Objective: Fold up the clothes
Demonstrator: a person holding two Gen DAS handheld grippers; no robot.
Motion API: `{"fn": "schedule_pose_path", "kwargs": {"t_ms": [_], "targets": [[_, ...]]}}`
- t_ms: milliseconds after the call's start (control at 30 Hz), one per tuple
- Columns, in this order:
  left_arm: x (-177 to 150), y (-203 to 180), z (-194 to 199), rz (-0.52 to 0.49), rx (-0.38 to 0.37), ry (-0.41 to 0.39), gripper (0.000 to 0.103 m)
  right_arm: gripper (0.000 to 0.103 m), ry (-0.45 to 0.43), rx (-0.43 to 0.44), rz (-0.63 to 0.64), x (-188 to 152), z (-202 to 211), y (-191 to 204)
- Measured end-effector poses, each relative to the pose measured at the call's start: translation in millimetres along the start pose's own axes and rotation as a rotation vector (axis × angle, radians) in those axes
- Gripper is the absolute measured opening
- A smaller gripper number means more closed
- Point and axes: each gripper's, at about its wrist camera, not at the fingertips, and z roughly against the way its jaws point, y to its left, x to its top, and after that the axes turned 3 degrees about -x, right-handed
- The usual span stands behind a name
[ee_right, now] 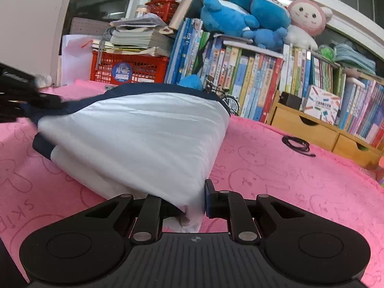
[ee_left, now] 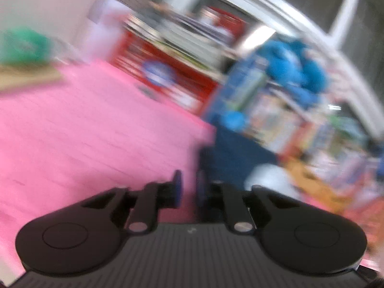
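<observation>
1. The right hand-held gripper (ee_right: 192, 201) is seen nearest in its own view, clenched on a bunched corner of the white garment (ee_right: 144, 139).
2. The garment, white with a dark blue trim, is spread in a loose heap on the pink cloth (ee_right: 288, 180) that covers the worktop.
3. At the garment's far left end, the left hand-held gripper (ee_right: 55, 104) is seen touching the dark blue edge; whether cloth is pinched there cannot be told.
4. In the blurred left wrist view, the left hand-held gripper (ee_left: 188, 187) is shown nearly closed, with pink cloth visible in the narrow gap.
5. A coiled black cable (ee_right: 297, 145) is laid on the pink cloth to the right.
6. Behind, a red basket (ee_right: 127, 68), rows of books (ee_right: 252, 81) and blue plush toys (ee_right: 242, 16) are ranged.
</observation>
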Motion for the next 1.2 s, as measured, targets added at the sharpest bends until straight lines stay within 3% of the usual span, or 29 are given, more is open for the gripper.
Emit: {"fn": "schedule_pose_path", "kwargs": {"t_ms": [67, 133, 267, 333, 433, 600, 733, 1000, 1067, 1133, 1200], "targets": [[5.3, 0.2, 8.9, -0.108, 0.040, -0.003, 0.008, 0.017, 0.014, 0.012, -0.040, -1.5, -2.2, -5.0], [0.3, -25.6, 21.5, -0.337, 0.033, -0.020, 0.010, 0.017, 0.009, 0.024, -0.057, -2.2, -1.6, -7.6], [-33.7, -92.8, 42.5, -0.823, -0.149, -0.003, 0.025, 0.017, 0.000, 0.035, -0.076, -3.2, -0.5, -10.0], [-56.0, -118.4, 46.8, -1.016, -0.243, 0.010, 0.033, 0.017, -0.001, 0.044, -0.094, -3.6, -0.2, -13.2], [-90.0, -146.2, 47.0, -1.258, -0.367, 0.036, 0.037, 0.017, -0.003, 0.052, -0.106, -3.7, 0.5, -15.6], [-125.9, -163.8, 33.5, -1.451, -0.450, 0.074, 0.040, 0.017, -0.006, 0.057, -0.118, -4.5, 1.7, -16.9], [-137.0, -173.6, 18.4, -1.549, -0.448, 0.082, 0.042, 0.017, -0.008, 0.062, -0.126, -4.1, 1.4, -18.1], [-140.8, -187.6, 8.4, -1.701, -0.392, -0.015, 0.043, 0.017, -0.012, 0.066, -0.139, -3.6, 1.7, -19.7], [-145.5, -188.8, 5.4, -1.740, -0.385, -0.016, 0.035, 0.017, -0.015, 0.066, -0.138, -3.7, 2.2, -19.7], [-149.9, -189.7, 2.1, -1.766, -0.382, -0.003, 0.020, 0.017, -0.018, 0.064, -0.136, -3.5, 2.7, -19.4], [-153.6, -188.7, 0.7, -1.778, -0.363, -0.005, 0.013, 0.017, -0.022, 0.059, -0.138, -3.8, 3.3, -19.5]]}}
